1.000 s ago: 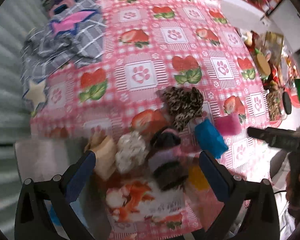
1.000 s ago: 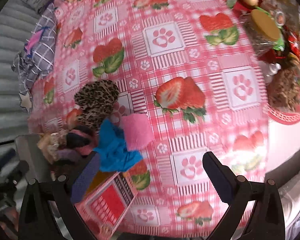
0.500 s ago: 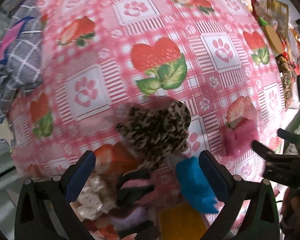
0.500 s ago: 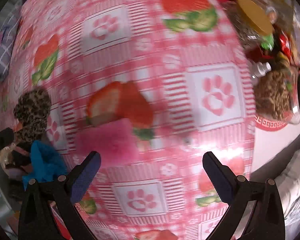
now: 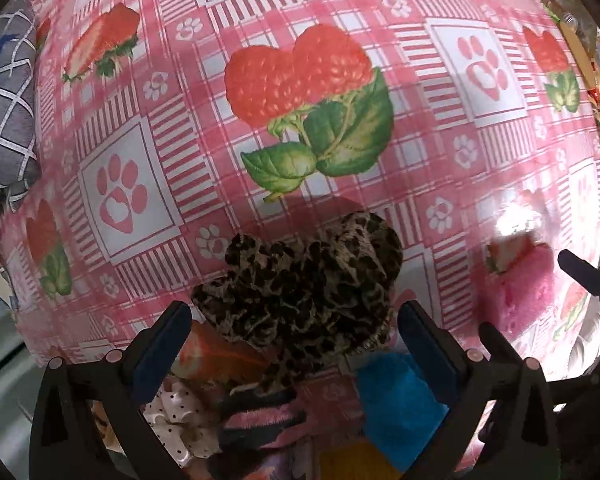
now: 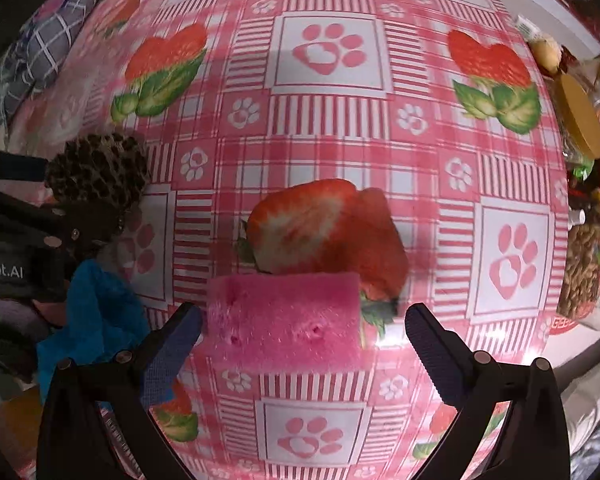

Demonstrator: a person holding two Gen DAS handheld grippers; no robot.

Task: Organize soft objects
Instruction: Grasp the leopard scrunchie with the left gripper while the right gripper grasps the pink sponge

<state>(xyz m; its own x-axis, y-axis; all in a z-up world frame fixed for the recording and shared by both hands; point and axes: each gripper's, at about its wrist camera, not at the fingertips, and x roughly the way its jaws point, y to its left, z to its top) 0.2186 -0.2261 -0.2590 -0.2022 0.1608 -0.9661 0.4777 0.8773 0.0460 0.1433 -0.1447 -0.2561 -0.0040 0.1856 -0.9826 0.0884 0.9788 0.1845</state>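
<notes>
A leopard-print scrunchie (image 5: 304, 288) lies on the strawberry tablecloth, and my left gripper (image 5: 294, 320) stands open with a finger on each side of its near half. A pink sponge block (image 6: 284, 320) lies flat between the open fingers of my right gripper (image 6: 300, 326), which reach its near part. A blue fuzzy cloth (image 5: 396, 396) sits beside the scrunchie; it also shows as the blue cloth (image 6: 96, 320) left of the sponge. A white dotted scrunchie (image 5: 180, 416) and a pink-and-black scrunchie (image 5: 260, 416) lie below the left gripper.
A grey checked cloth (image 5: 4, 92) hangs at the table's left edge. Jars and snack packets (image 6: 584, 208) crowd the right edge, with a yellow lid (image 6: 580, 120) among them. The left gripper's body (image 6: 16, 240) is at the left of the right wrist view.
Both grippers have moved forward and down toward the table. The leopard scrunchie now lies between the left fingers, and the pink sponge between the right fingers. Both stay open.
</notes>
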